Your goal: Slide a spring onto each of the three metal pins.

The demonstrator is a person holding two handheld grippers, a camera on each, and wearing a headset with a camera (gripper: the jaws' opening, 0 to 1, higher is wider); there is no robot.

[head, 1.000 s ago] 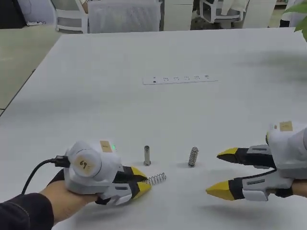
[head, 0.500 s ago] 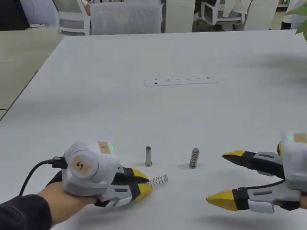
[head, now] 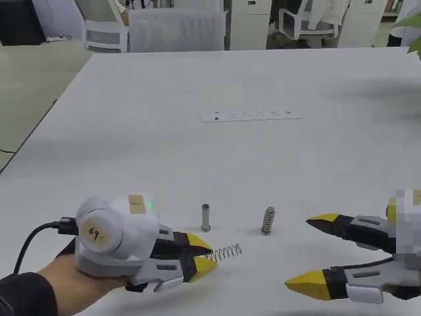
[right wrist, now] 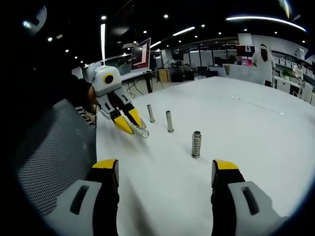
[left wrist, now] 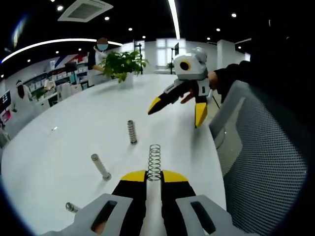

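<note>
My left gripper (head: 202,254) is shut on one end of a loose spring (head: 227,251), which sticks out past its yellow tips just above the white table. A bare metal pin (head: 205,217) stands upright a little beyond it. To the right, another pin wears a spring (head: 268,220). In the left gripper view the held spring (left wrist: 154,160) runs out from my left gripper (left wrist: 154,176), with a bare pin (left wrist: 100,166) and a second bare pin (left wrist: 71,207) at left and the sprung pin (left wrist: 132,132) ahead. My right gripper (head: 308,253) is open and holds nothing; its own view shows my right gripper (right wrist: 165,167) facing the sprung pin (right wrist: 196,143) and two bare pins (right wrist: 169,121).
A white power strip (head: 252,116) lies in the middle of the table (head: 164,131). Office chairs (head: 177,26) stand past the far edge. A mesh chair back (left wrist: 266,162) is close on the near side.
My left gripper has carried the spring slightly to the right, nearer the bare pin. The right gripper has drawn back a little toward the near edge. The head camera tilted somewhat.
</note>
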